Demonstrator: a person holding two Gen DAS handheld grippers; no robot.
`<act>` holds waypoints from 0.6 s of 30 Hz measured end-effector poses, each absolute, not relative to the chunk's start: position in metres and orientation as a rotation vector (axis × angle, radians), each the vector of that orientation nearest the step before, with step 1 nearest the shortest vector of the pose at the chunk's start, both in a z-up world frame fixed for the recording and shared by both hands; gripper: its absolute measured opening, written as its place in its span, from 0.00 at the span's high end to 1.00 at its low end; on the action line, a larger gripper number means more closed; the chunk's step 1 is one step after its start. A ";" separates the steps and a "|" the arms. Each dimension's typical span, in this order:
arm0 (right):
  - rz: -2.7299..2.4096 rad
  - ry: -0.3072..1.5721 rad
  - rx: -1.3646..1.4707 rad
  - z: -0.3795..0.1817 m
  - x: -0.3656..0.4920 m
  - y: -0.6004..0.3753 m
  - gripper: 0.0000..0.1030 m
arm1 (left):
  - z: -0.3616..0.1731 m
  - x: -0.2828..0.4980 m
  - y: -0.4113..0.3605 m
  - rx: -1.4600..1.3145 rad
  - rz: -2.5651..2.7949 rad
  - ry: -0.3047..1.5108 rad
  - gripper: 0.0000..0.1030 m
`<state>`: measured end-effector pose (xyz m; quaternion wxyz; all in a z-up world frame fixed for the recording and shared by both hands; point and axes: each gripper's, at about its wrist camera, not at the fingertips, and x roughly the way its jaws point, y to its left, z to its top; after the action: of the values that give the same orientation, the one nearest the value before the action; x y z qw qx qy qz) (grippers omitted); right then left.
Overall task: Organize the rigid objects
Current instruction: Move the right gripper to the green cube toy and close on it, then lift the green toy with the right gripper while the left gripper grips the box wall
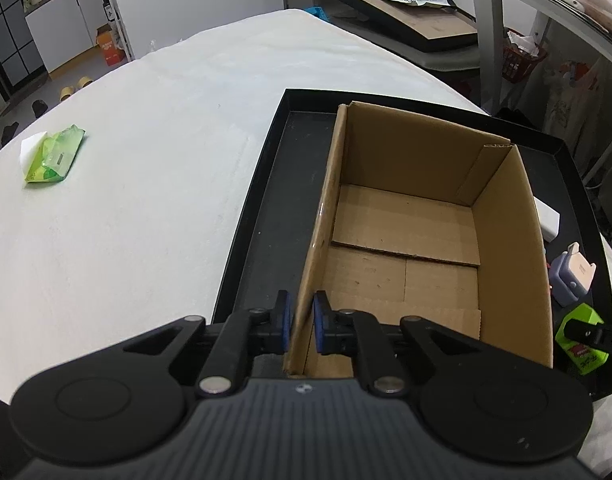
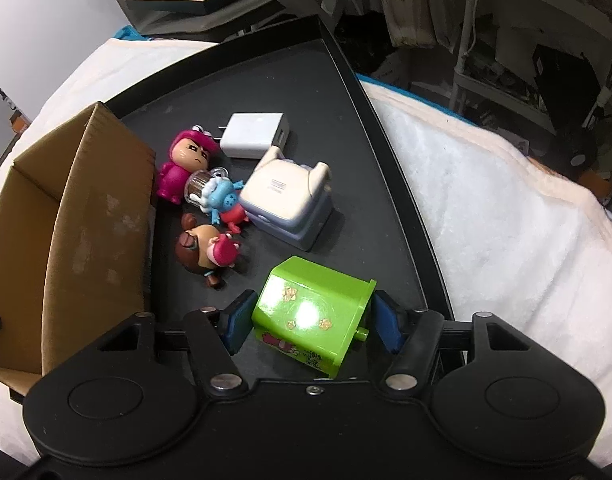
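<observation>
An empty cardboard box (image 1: 406, 216) stands in a black tray (image 1: 266, 184). My left gripper (image 1: 302, 322) is shut on the box's near left wall. In the right wrist view my right gripper (image 2: 312, 320) straddles a green plastic box (image 2: 312, 312) lying on the tray (image 2: 386, 168); the left pad touches it, the right pad stands slightly off. Beyond it lie a grey-white gadget (image 2: 288, 200), a white charger (image 2: 254, 134), a pink figurine (image 2: 186, 164), a blue-and-red figurine (image 2: 222, 200) and a brown figurine (image 2: 206, 250). The cardboard box (image 2: 66, 232) is at their left.
The tray sits on a white cloth-covered table (image 1: 146, 160). A green wipes packet (image 1: 54, 156) lies far left on the cloth. Another black tray (image 1: 406, 12) with a packet stands beyond the table. Shelves and clutter fill the right background.
</observation>
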<state>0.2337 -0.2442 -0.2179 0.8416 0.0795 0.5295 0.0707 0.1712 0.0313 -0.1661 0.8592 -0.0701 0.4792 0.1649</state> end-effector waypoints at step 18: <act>0.187 0.970 0.097 -0.166 0.224 -0.219 0.42 | -0.174 0.167 0.053 -0.257 0.256 0.982 0.89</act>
<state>0.2240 -0.2193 -0.1660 0.8794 0.0464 0.4652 0.0897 0.1668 0.0535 -0.1741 0.8660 -0.1227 0.4690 0.1222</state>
